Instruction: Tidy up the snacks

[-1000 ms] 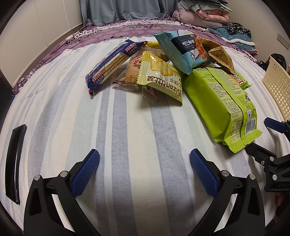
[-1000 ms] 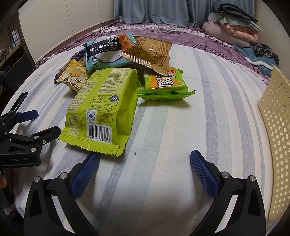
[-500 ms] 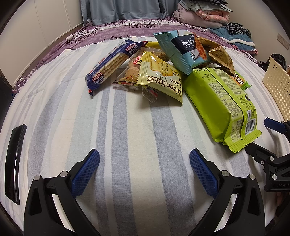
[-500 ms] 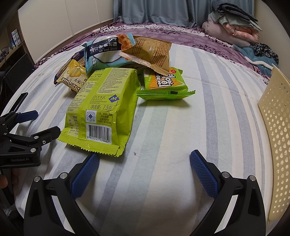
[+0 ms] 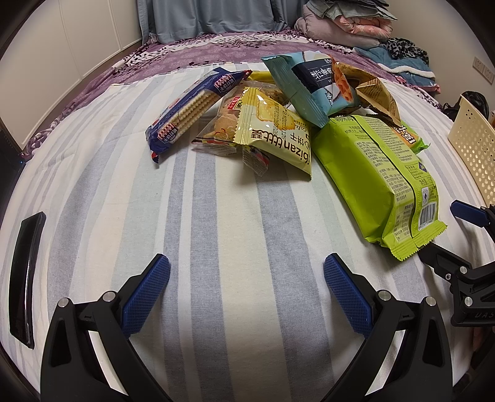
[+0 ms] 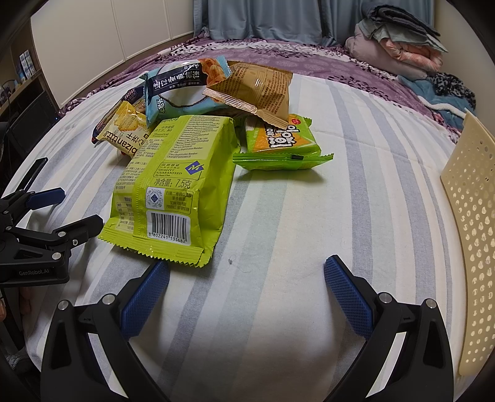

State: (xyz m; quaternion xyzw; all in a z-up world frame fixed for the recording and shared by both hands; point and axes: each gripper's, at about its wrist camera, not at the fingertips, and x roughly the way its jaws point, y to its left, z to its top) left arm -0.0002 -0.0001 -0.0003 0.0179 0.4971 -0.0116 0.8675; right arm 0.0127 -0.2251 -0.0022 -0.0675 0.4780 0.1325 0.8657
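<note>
Striped white, grey and pale-green bedding (image 5: pixel 216 216) covers a bed, with a purple patterned blanket (image 5: pixel 216 49) and folded clothes (image 5: pixel 343 21) at the far end. A heap of snack packets lies on the stripes. Nearest the right claw (image 6: pixel 247 276) is a large lime-green foil bag (image 6: pixel 176 179) lying back side up, printed "QUALITY GUARANTEED", "7.5" with Chinese characters, and barcode 8 802241 133682; its crimped edge is just beside that claw's left finger. Beyond it sit a green and orange packet with Korean lettering (image 6: pixel 281 143), a tan foil packet with small print (image 6: pixel 256 89), and a teal and dark-blue bag with white Chinese characters (image 6: pixel 176 89). A yellow packet reading "bizan" (image 5: pixel 275 136) rests on a clear cracker sachet (image 5: pixel 222 130), with a blue-wrapped sleeve of sandwich biscuits (image 5: pixel 191 108) to its left. A cream perforated plastic basket (image 6: pixel 470 235) stands at the right edge. Both claws are spread wide and empty; the left claw (image 5: pixel 247 276) hovers over bare sheet, its body marked "GenRobot.AI".
</note>
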